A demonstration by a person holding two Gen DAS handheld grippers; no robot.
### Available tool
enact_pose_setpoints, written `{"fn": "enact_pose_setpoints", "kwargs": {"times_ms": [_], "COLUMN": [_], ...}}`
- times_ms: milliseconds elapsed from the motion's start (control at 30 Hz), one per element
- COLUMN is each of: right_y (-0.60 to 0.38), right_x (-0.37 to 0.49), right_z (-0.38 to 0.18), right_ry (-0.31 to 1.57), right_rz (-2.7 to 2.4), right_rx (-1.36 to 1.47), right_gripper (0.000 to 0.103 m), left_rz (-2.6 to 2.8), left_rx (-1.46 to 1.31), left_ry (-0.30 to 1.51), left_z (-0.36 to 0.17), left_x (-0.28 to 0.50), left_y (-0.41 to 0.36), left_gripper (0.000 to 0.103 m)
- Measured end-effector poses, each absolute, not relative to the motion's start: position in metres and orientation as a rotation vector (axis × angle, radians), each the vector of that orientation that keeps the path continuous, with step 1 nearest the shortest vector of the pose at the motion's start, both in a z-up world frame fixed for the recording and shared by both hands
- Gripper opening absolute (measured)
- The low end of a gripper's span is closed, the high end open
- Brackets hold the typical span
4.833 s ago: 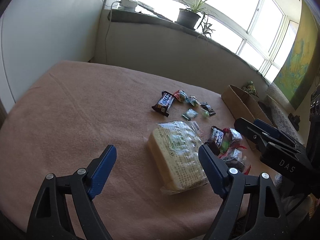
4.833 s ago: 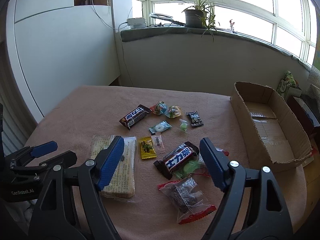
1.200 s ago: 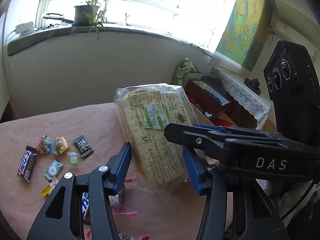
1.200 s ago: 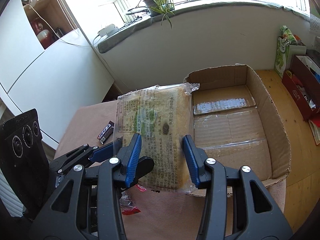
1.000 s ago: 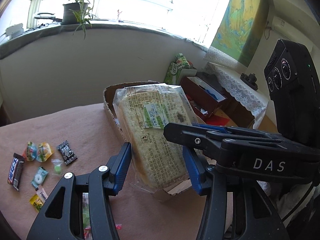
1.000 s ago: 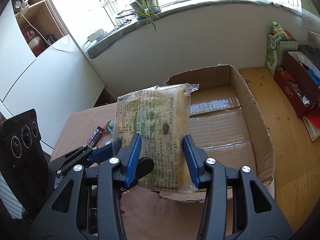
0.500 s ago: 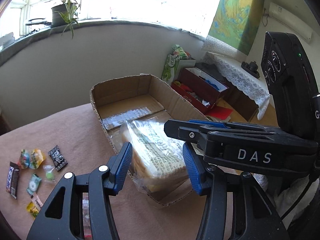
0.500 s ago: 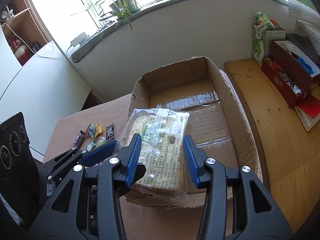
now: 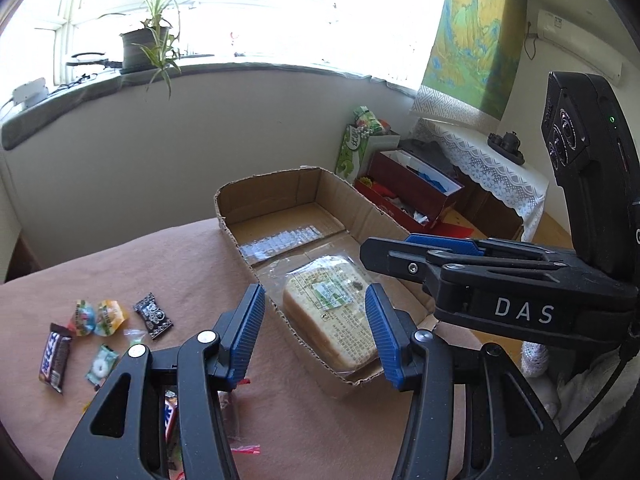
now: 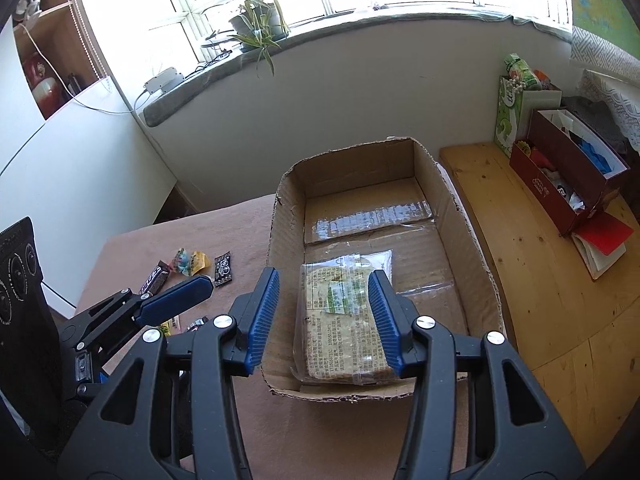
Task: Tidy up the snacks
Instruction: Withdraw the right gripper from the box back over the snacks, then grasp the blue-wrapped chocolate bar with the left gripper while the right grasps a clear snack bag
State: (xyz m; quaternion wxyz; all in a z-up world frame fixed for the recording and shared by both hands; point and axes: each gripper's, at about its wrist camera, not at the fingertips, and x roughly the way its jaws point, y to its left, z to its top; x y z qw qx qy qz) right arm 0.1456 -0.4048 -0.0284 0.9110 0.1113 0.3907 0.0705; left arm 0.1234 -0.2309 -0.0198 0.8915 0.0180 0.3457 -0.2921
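A clear-wrapped pack of pale crackers (image 9: 334,312) (image 10: 344,320) lies flat in the near end of an open cardboard box (image 9: 228,210) (image 10: 286,208) at the table's right edge. My left gripper (image 9: 316,334) is open above the box's near left wall, the pack free between its blue pads. My right gripper (image 10: 322,320) is open above the pack, not touching it. Several small snacks lie on the pink cloth to the left: a dark chocolate bar (image 9: 54,358) (image 10: 154,278), round candies (image 9: 94,316) (image 10: 188,262), a black sachet (image 9: 154,316) (image 10: 223,268).
More wrappers (image 9: 170,416) lie half hidden under my left gripper. Right of the table stand a wooden bench (image 10: 532,280), a red box (image 10: 560,184) and a green carton (image 10: 510,100). A wall and plant sill (image 10: 256,24) lie behind.
Both grippers carried the cracker pack from the table over the box, lowered it in, then opened and let it go. It now rests on the box floor.
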Motion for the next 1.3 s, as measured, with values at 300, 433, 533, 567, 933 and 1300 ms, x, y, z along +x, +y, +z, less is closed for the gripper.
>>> {"fn": "enact_pose_setpoints", "kwargs": {"times_ms": [300,433,533,567,933,1300], "right_y": [-0.376,-0.352,-0.332,-0.325,-0.269,-0.227], "right_x": [0.115,0.099,0.086,0.082,0.048,0.054], "right_z": [-0.023,-0.023,-0.025,-0.026,-0.068,-0.111], "right_ry": [0.758,0.747,0.747,0.747,0.801,0.852], "right_rz": [0.164,0.205,0.24,0.249,0.308,0.353], "right_rx": [0.157,0.119,0.082,0.07,-0.037,-0.114], "right_gripper": [0.052,0.052,0.052,0.053,0.053,0.053], "left_rz": [-0.547,-0.492,-0.449,-0.434,-0.403,-0.495], "left_rx": [-0.023,-0.042,-0.052,-0.056,-0.046,0.033], "left_ry": [0.668,0.657,0.654,0.655,0.741,0.846], "left_z": [-0.009,-0.006,-0.007,-0.008,-0.048,-0.082], "left_x": [0.116,0.113,0.11,0.109,0.104,0.11], "left_y": [-0.159,-0.122,-0.094,-0.086,-0.053,-0.084], "left_gripper": [0.052,0.052,0.051,0.051,0.046,0.033]}}
